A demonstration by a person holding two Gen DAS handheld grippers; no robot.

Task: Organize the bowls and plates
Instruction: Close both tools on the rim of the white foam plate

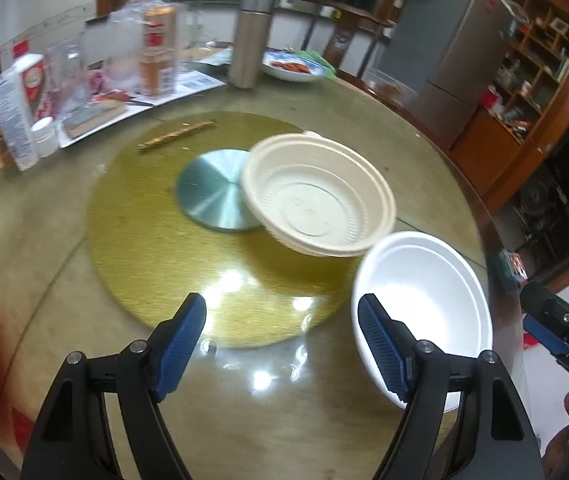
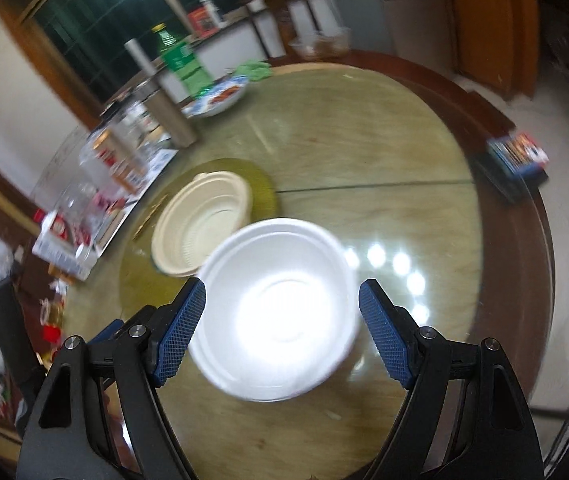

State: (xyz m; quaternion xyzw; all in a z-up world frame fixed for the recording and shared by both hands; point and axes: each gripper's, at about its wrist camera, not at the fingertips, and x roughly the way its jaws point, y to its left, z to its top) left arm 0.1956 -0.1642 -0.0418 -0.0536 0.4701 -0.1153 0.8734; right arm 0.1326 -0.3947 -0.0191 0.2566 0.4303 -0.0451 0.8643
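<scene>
round glass-topped table (image 1: 44,240) with wood rim, dark window (image 2: 96,20) in wood frame, grey fridge (image 1: 444,60), wooden shelving (image 1: 532,72), white walls, pale floor (image 2: 564,320), ceiling-light glare on glass

Smeared by motion blur in the right wrist view: cluttered jars and cartons (image 2: 104,184) at far left, labels unreadable. Partly hidden behind the cream ribbed plastic bowl (image 1: 318,196): round brushed-metal disc (image 1: 212,192). Cut off by right edge: second black gripper (image 1: 560,328), jaw state unclear.
</scene>
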